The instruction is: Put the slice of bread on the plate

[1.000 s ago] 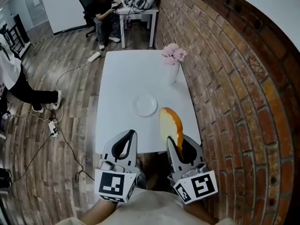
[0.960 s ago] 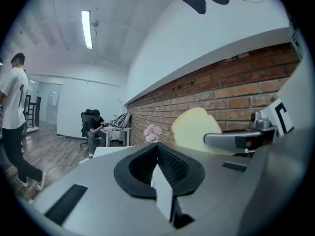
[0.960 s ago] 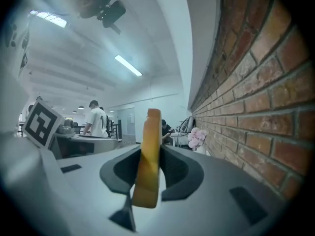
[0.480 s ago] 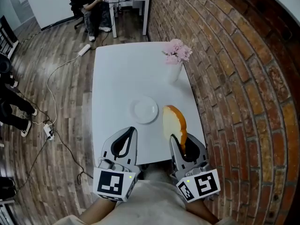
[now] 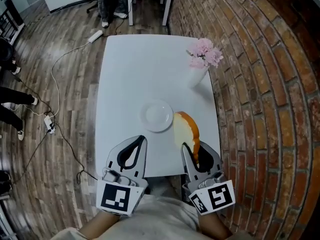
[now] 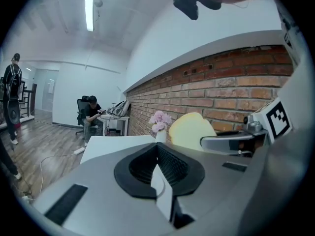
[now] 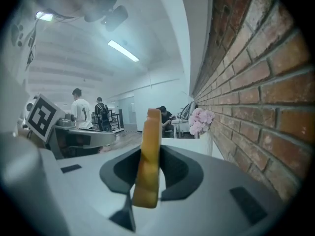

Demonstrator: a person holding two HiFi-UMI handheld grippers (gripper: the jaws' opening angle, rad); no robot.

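Note:
A slice of bread (image 5: 185,132) with a brown crust stands on edge in my right gripper (image 5: 192,154), which is shut on it above the near right part of the white table (image 5: 130,74). The right gripper view shows the slice (image 7: 150,156) upright between the pads. A small white plate (image 5: 157,116) lies on the table just left of the slice. My left gripper (image 5: 132,151) hovers over the table's near edge, shut with nothing in it. In the left gripper view the bread (image 6: 191,130) shows at the right.
A white vase of pink flowers (image 5: 202,64) stands at the table's far right, close to the brick wall (image 5: 260,84). A cable and power strip (image 5: 50,124) lie on the wooden floor at left. A person sits at a desk far behind.
Both grippers have moved forward toward the table with the bread still held. The plate and vase now sit closer in the head view.

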